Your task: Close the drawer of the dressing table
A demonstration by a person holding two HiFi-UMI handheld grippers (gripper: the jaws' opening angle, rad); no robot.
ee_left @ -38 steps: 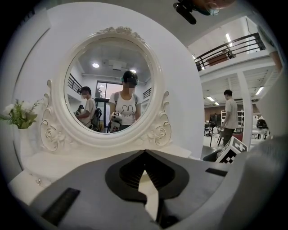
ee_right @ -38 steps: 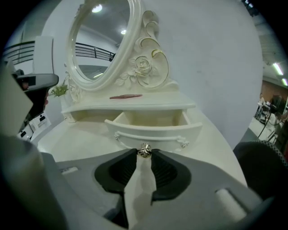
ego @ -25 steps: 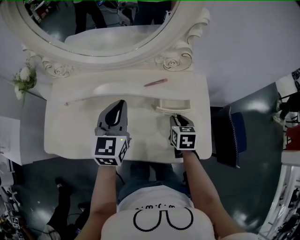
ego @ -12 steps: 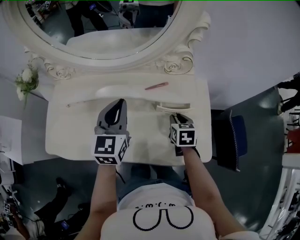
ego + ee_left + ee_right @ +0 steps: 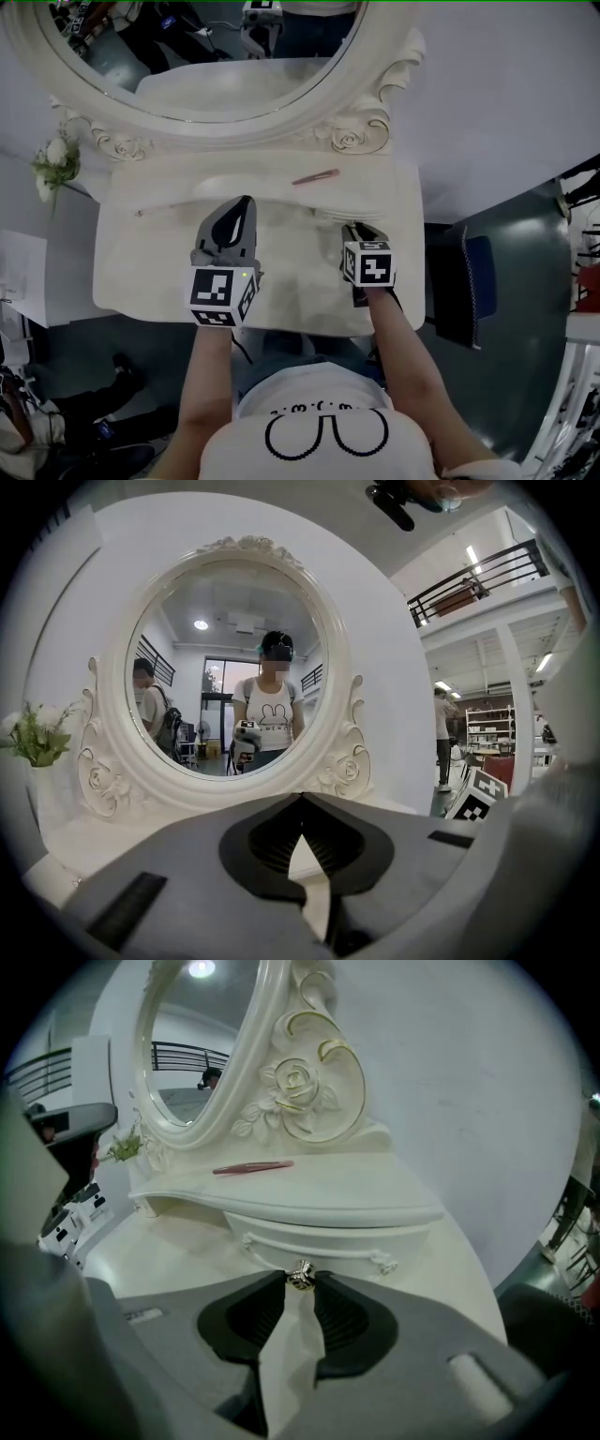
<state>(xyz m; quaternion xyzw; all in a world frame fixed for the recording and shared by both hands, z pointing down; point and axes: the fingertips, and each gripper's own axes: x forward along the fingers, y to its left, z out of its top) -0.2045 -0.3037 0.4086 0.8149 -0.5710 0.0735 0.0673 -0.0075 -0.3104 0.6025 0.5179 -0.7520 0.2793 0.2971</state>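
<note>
At the drawer (image 5: 347,1241) front, R hand-held gripper (image 5: 300,1282) pinches the knob (image 5: 301,1275), likely to steer it shut; L hand-held gripper (image 5: 300,799) hovers closed, empty.

two hand-held grippers (image 5: 246,202) (image 5: 353,230), one drawer (image 5: 319,1241), one mirror (image 5: 216,47)

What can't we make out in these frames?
- Right gripper view: drawer interior hidden behind its front.
- Head view: right tool covers the drawer; how far in, unclear.
- Pink item: too small to identify.
- Left gripper view: left tool blocks most of the tabletop.
</note>
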